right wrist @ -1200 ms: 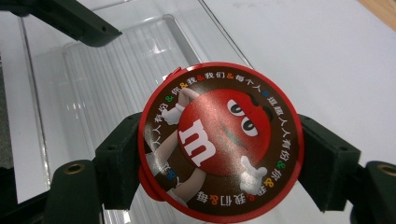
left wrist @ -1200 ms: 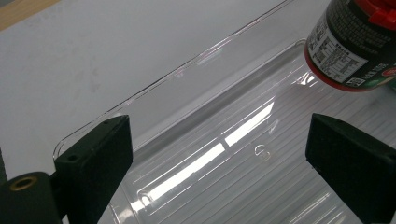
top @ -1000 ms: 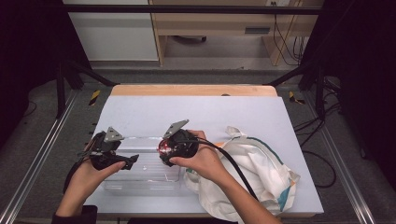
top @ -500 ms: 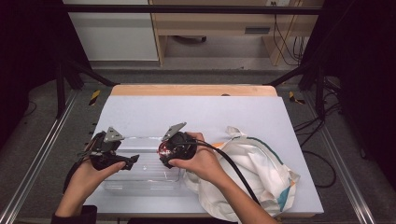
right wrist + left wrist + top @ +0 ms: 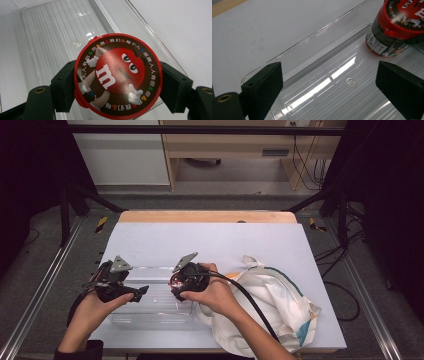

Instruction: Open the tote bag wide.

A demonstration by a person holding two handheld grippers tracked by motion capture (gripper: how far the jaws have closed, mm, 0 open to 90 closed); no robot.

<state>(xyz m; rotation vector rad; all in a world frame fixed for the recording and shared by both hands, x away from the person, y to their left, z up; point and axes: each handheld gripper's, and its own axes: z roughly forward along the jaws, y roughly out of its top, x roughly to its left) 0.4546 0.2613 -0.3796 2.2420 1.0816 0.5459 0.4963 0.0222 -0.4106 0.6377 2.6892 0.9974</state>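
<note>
Now the right gripper (image 5: 117, 82) pinches a round M&M's candy tub (image 5: 118, 76) by its sides, red lid facing the camera, low inside the clear plastic bin (image 5: 150, 312) at its right end. Meanwhile the left gripper (image 5: 332, 82) hangs over the bin's left part with jaws spread wide, holding nothing. Beside the bin lies a white tote bag (image 5: 280, 305) on the table (image 5: 210, 240).

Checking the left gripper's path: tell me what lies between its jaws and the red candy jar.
In the left gripper view, only the bare ribbed floor of the clear bin lies between the left gripper, jaws open, and the red candy jar, which the right gripper clamps.
</note>
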